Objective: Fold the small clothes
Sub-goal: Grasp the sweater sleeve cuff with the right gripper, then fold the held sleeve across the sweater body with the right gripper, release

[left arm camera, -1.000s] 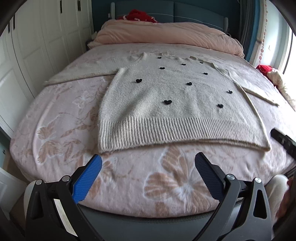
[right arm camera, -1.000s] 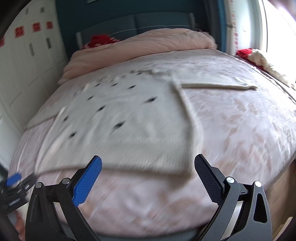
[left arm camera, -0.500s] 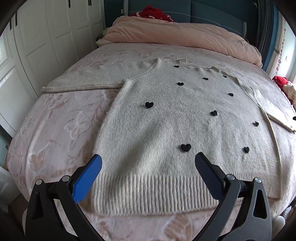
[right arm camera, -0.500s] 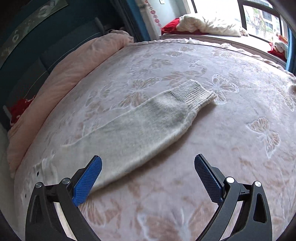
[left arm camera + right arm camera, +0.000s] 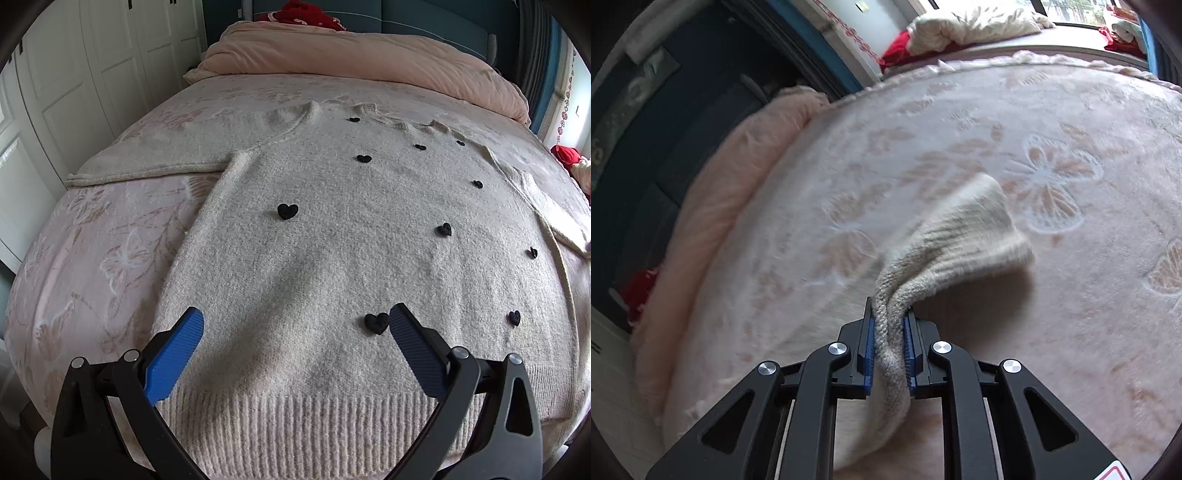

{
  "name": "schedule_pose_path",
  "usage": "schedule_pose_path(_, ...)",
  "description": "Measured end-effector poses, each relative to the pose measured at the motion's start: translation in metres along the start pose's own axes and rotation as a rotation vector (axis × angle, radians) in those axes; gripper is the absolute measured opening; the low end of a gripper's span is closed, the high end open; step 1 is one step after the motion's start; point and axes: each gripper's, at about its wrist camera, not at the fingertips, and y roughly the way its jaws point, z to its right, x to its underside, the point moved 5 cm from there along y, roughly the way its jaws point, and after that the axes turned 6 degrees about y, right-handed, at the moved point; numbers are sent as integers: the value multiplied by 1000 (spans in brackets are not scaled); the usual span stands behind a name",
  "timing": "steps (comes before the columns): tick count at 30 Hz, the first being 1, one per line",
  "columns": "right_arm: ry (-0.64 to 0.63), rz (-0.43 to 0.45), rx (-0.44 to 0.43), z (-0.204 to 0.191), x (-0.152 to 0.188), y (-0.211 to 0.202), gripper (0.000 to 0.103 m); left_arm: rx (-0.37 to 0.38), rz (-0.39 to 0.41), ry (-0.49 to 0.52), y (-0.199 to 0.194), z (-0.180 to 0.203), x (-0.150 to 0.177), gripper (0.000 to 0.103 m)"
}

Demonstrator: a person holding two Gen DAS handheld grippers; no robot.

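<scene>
Bed bears one sweater; roughly ten hearts; right hand-held gripper pinches sleeve.

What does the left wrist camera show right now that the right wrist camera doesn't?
Left wrist only: the sweater's body lying flat with black hearts, ribbed hem nearest, and the open left gripper above it.
Right wrist only: the right gripper shut on the sleeve, its ribbed cuff lifted.
Both: the pink butterfly-print bedspread and the rolled pink duvet.

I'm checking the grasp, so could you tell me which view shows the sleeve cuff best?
The right wrist view: the right gripper is shut on the sleeve, with its ribbed cuff lifted ahead. The left wrist view shows only the sweater body.
</scene>
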Motion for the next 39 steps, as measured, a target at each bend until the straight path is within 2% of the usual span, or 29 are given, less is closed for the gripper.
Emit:
schedule_pose_path(3, -114, 21, -169, -76, 10, -26, 13, 9, 11, -23, -3, -9, -2, 98)
schedule_pose_path(6, -290, -15, -372, -185, 50, -59, 13, 16, 30, -43, -9, -18, -4, 98)
schedule_pose_path(9, -467, -86, -546, -281, 119, -90, 14, 29, 51, -75, -17, -28, -5, 98)
schedule_pose_path(12, -645, -220, -678, -357, 226, -109, 19, 46, 73, -111, -25, -40, -9, 98)
schedule_pose_path(13, -688, -270, -697, -371, 260, -110, 20, 56, 83, -123, -28, -43, -11, 98)
schedule_pose_path(15, -783, -387, -688, -386, 333, -102, 44, 74, 97, -138, -29, -50, -18, 98)
schedule_pose_path(17, -869, -457, -651, -383, 391, -94, 47, 106, 108, -146, -28, -54, -29, 98)
schedule_pose_path(19, -882, -489, -617, -363, 415, -88, 47, 148, 113, -154, -22, -56, -46, 98)
schedule_pose_path(22, -736, -538, -560, -311, 404, -79, 51, 264, 104, -204, 3, -57, -80, 98)
schedule_pose_path(24, -671, -517, -483, -276, 382, -74, 52, 291, 70, -231, 31, -54, -102, 98)
schedule_pose_path(26, -612, -479, -405, -238, 352, -73, 54, 355, 37, -257, 60, -46, -121, 98)
schedule_pose_path(27, -568, -474, -380, -225, 339, -71, 56, 358, 15, -280, 78, -41, -132, 98)
schedule_pose_path(29, -467, -480, -344, -201, 310, -59, 56, 414, -4, -327, 108, -28, -151, 98)
schedule_pose_path(32, -379, -477, -329, -176, 284, -35, 56, 441, -69, -392, 146, -12, -165, 95)
schedule_pose_path(33, -352, -480, -327, -171, 280, -28, 56, 440, -104, -402, 161, -8, -167, 88)
schedule_pose_path(34, -314, -494, -342, -167, 275, -19, 56, 432, -132, -413, 172, -5, -167, 70)
schedule_pose_path(35, -281, -507, -356, -167, 274, -10, 57, 404, -155, -431, 183, -6, -167, 59)
schedule_pose_path(36, -248, -510, -360, -168, 270, -1, 56, 384, -140, -440, 185, -7, -170, 52)
schedule_pose_path(37, -229, -500, -365, -170, 266, 3, 56, 369, -131, -437, 185, -9, -175, 27)
schedule_pose_path(38, -222, -476, -373, -175, 262, 6, 42, 379, -128, -415, 185, -7, -181, 9)
schedule_pose_path(39, -223, -446, -382, -182, 257, 7, 7, 402, -119, -413, 182, -6, -187, 8)
